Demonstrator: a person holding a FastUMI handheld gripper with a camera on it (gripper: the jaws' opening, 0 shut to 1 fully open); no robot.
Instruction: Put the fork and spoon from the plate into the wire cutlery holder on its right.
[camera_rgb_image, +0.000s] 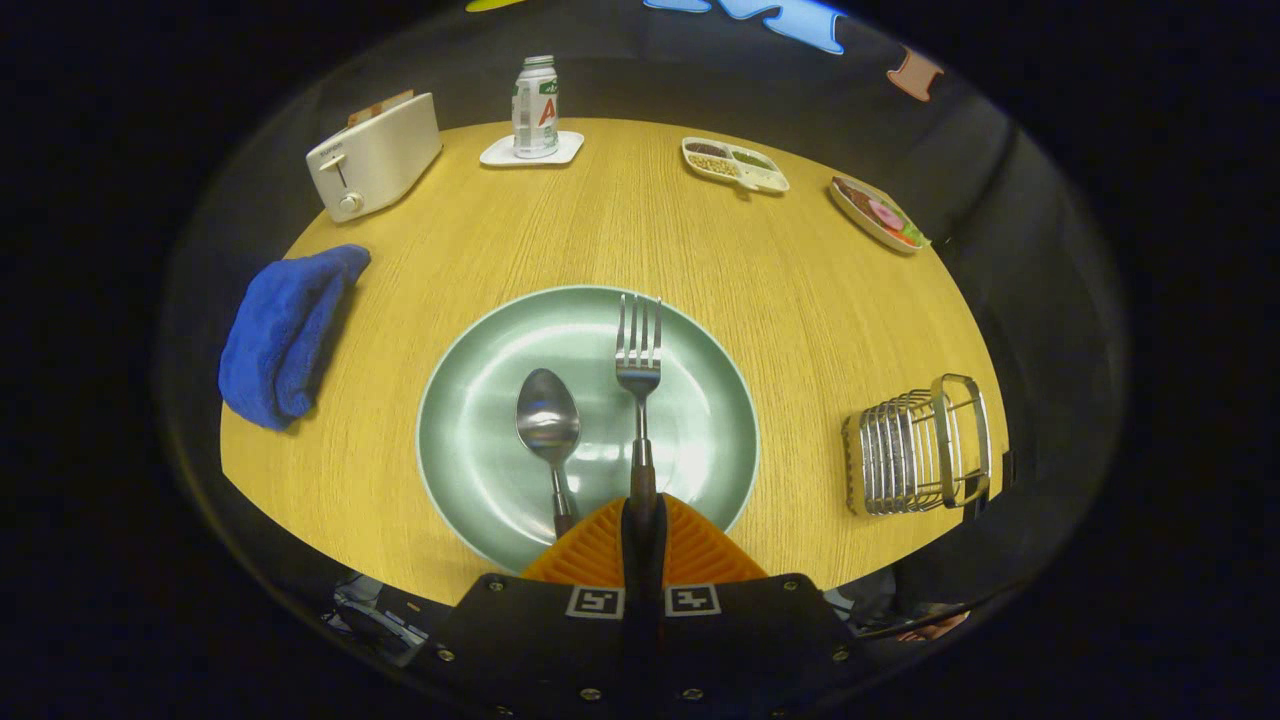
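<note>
Tool (641, 520) closed on fork (638, 360) handle over green plate (470, 400), spoon (548, 425) alongside.

The fork (638, 360) and spoon (547, 420) were polished, mirror-bright metal on a glossy glazed plate (470, 440). The desk (620, 230) was matt wood grain, the cloth (285, 335) fuzzy terry, the cutlery holder (915, 450) shiny wire.

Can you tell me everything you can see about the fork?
The fork is shiny silver metal with four long tines and a thin neck that turns into a dark handle. It points straight away from the gripper, whose two fingers are shut on its handle. Its tines are over the green plate, reaching toward the far rim; whether they touch the plate cannot be told. The spoon lies just beside it, not touching.
</note>
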